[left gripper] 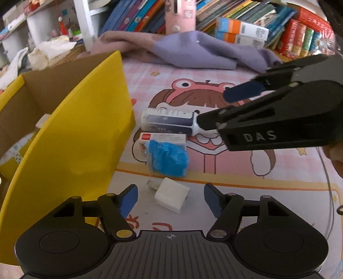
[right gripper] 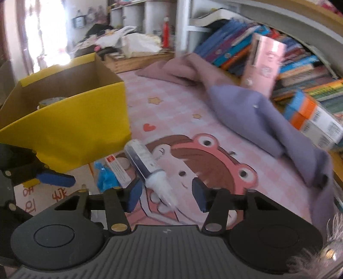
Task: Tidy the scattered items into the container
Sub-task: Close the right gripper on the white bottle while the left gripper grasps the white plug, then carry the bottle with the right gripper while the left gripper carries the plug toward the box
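Note:
A yellow cardboard box [left gripper: 70,137] stands open at the left; it also shows in the right wrist view [right gripper: 64,128]. Beside it on the pink cartoon mat lie a white and dark tube [left gripper: 169,121], a small white carton [left gripper: 163,138], a crumpled blue glove [left gripper: 168,159] and a white charger plug [left gripper: 171,197]. My left gripper [left gripper: 170,198] is open, its jaws on either side of the plug. My right gripper [right gripper: 166,194] is open around the tube's clear cap end [right gripper: 160,186]; the tube [right gripper: 143,159] lies between its jaws. The right gripper also shows in the left wrist view [left gripper: 223,107].
A purple cloth [left gripper: 193,51] lies crumpled at the back of the mat. Rows of books [left gripper: 257,21] and a pink box [left gripper: 182,15] stand behind it. A roll of tape [right gripper: 51,102] lies inside the yellow box. White shelves with clutter [left gripper: 42,32] stand at the far left.

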Tool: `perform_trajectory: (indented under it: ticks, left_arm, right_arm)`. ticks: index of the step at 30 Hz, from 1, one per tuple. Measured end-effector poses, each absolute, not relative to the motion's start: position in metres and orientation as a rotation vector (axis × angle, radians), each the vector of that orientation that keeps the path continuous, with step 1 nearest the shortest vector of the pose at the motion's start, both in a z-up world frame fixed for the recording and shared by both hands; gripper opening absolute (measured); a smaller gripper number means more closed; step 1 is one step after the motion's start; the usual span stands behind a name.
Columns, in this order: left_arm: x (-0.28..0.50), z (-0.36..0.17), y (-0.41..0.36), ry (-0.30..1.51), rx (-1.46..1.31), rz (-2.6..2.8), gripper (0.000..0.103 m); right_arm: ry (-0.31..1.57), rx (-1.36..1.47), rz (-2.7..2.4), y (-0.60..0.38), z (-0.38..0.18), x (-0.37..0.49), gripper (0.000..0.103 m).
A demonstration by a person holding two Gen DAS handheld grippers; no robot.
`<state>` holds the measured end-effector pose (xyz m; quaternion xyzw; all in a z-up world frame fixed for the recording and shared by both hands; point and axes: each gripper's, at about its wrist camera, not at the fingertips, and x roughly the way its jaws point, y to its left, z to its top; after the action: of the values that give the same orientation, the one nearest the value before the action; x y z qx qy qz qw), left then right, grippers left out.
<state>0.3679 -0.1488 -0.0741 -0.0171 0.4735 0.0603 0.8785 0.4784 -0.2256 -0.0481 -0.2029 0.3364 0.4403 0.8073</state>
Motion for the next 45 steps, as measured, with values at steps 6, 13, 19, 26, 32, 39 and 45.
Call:
perform_trajectory:
  ticks: [6,13,19,26,32,39,45]
  left_arm:
    - [0.373,-0.078,-0.147,1.000,-0.066,0.138,0.063]
    - [0.373,-0.081,-0.147,1.002,-0.077,0.157,0.057]
    - [0.372,-0.080,-0.147,0.989,-0.070,0.155,0.042]
    - [0.365,-0.076,-0.145,0.995,-0.060,0.092,0.041]
    - [0.353,-0.064,-0.149,0.970,-0.041,0.051,0.041]
    - [0.335,-0.046,-0.158,0.946,-0.016,-0.014,0.041]
    - [0.315,-0.020,-0.162,0.893,0.016,-0.056,0.041]
  right_arm:
    - [0.754,-0.490,1.031,-0.203,-0.064,0.493,0.049]
    - [0.765,-0.530,1.088,-0.185,-0.077,0.505,0.049]
    - [0.789,-0.510,1.129,-0.170,-0.082,0.515,0.049]
    - [0.826,-0.456,1.068,-0.178,-0.085,0.510,0.031]
    - [0.834,-0.383,0.977,-0.205,-0.077,0.493,0.030]
    - [0.856,-0.272,0.843,-0.248,-0.057,0.463,0.030]
    - [0.876,-0.206,0.777,-0.280,-0.046,0.432,0.030]
